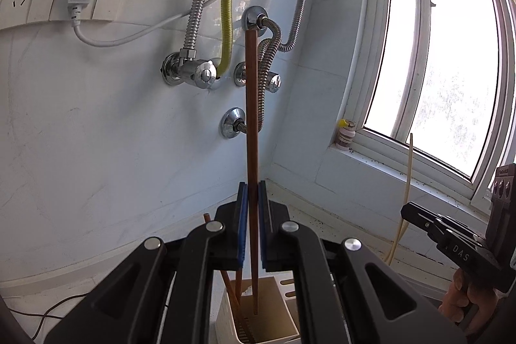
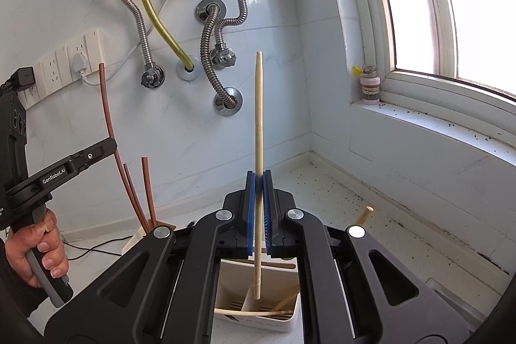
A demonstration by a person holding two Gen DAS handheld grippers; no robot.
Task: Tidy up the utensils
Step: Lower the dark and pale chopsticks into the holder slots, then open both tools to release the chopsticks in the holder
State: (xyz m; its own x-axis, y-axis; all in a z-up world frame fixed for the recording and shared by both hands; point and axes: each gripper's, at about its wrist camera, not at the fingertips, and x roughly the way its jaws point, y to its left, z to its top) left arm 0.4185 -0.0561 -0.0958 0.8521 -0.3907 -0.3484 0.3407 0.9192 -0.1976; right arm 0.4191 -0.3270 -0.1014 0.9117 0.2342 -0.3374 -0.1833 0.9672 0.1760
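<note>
Left gripper (image 1: 253,208) clamped narrow on brown chopstick (image 1: 252,124), upright, tip down inside white holder (image 1: 225,316). Right gripper (image 2: 259,199) pinched shut on pale chopstick (image 2: 258,118), tip just above holder's right compartment, where other pale sticks lay. More brown sticks leaned in holder's left side. Judged light, stiff, smooth, likely to pivot; best gripped mid-shaft, near where held.

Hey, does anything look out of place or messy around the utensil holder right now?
Yes. In the right wrist view, a pale chopstick lies crosswise in the white utensil holder instead of standing upright, and another pale stick pokes up at a slant behind the right gripper. Dark specks litter the counter near the window.
</note>
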